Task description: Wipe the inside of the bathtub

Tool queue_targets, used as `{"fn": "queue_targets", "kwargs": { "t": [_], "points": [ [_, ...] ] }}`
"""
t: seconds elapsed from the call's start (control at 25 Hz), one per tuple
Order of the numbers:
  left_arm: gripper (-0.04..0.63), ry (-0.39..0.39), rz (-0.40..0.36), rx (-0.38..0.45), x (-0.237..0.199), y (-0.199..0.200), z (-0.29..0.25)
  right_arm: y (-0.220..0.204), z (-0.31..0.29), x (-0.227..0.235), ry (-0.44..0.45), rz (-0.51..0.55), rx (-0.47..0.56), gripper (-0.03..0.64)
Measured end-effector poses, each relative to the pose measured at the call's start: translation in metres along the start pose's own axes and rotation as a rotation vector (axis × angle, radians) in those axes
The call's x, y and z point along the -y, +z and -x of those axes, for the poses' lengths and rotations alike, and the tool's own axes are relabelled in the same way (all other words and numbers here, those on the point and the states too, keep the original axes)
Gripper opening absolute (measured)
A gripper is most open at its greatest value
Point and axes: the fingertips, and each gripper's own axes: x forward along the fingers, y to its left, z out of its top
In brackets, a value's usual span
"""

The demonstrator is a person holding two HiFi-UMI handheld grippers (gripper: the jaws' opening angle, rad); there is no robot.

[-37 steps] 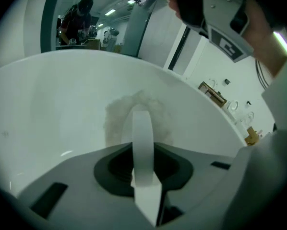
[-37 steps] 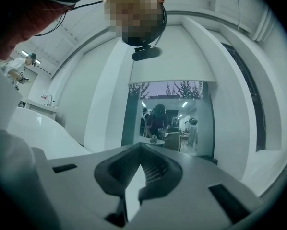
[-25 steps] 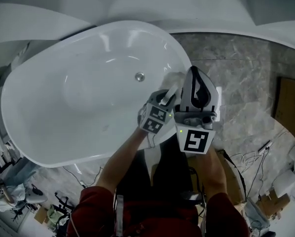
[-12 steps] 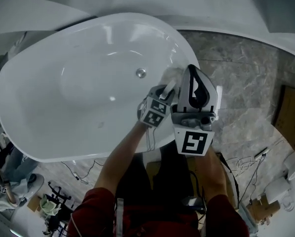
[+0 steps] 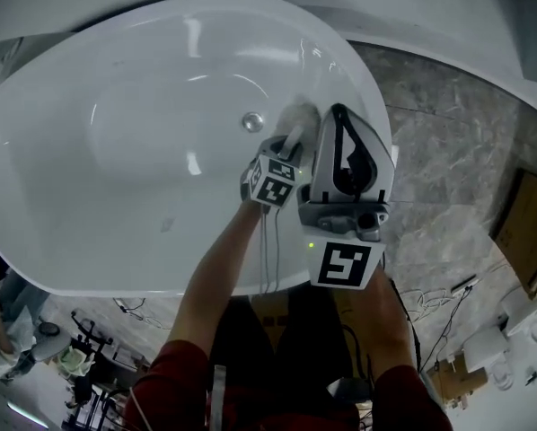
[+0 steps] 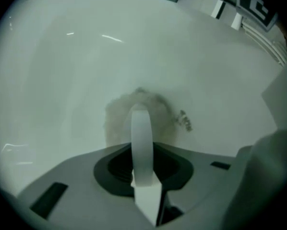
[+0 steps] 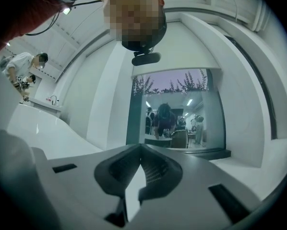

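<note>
i'm mid-wipe: left tongs pinch a fuzzy pad, held against the bathtub wall just ahead of their tips. right tongs are pressed together, empty, beside them. next i'd sweep the pad onward, probably with steady pressure.

Grey marble floor, loose cables, brown cardboard box at right.

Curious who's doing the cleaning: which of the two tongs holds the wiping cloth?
The left tongs, shut on the fuzzy cloth that lies against the bathtub wall. The right tongs are shut on nothing.
</note>
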Motion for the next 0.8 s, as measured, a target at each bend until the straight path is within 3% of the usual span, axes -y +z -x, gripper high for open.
{"fn": "queue_targets", "kwargs": {
  "t": [0.44, 0.8],
  "points": [
    [0.092, 0.100, 0.058, -0.167, -0.063, -0.066, -0.069, -0.054, -0.015, -0.016, 0.026, -0.038, -0.067, 0.012],
    [0.092, 0.131, 0.065, -0.220, -0.076, -0.075, -0.080, -0.065, -0.014, -0.024, 0.060, -0.021, -0.084, 0.012]
  ]
}}
